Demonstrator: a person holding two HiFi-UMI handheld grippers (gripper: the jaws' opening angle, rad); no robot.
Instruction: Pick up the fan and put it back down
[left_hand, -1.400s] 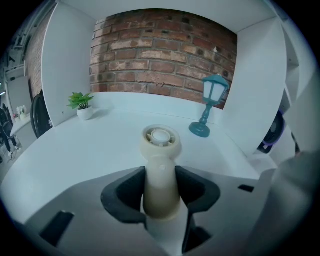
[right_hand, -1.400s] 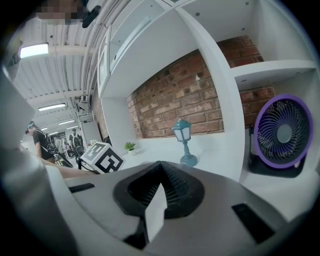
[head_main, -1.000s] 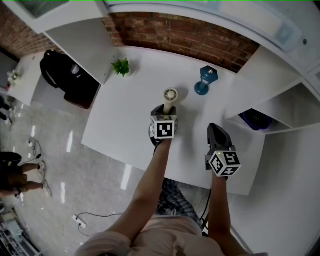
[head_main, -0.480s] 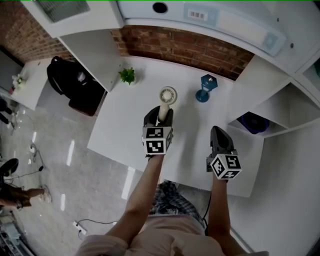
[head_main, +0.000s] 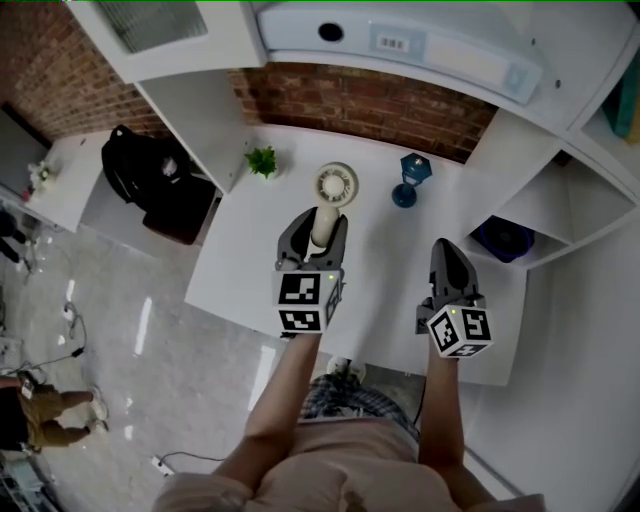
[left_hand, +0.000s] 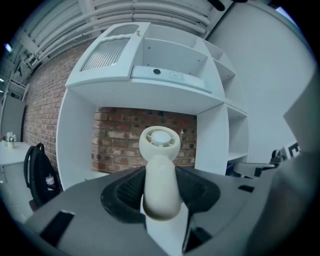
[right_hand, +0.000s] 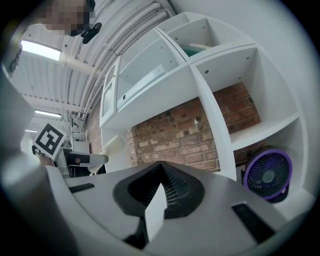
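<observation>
A cream hand-held fan (head_main: 336, 186) with a round head hangs above the white table (head_main: 240, 262), its handle between the jaws of my left gripper (head_main: 318, 224). In the left gripper view the fan (left_hand: 159, 172) stands upright, its head over the jaws, and the left gripper (left_hand: 160, 194) is shut on the handle. My right gripper (head_main: 447, 256) hovers to the right of the fan, apart from it. In its own view the right gripper (right_hand: 161, 189) has its jaws together with nothing in them.
A blue ornament (head_main: 410, 178) and a small green plant (head_main: 263, 160) stand at the back of the table by the brick wall. A purple fan (right_hand: 267, 175) sits in the right shelf compartment. A black backpack (head_main: 140, 178) lies left of the table.
Both grippers have risen toward the head camera. The left one has carried the fan up with it, still gripped by the handle.
</observation>
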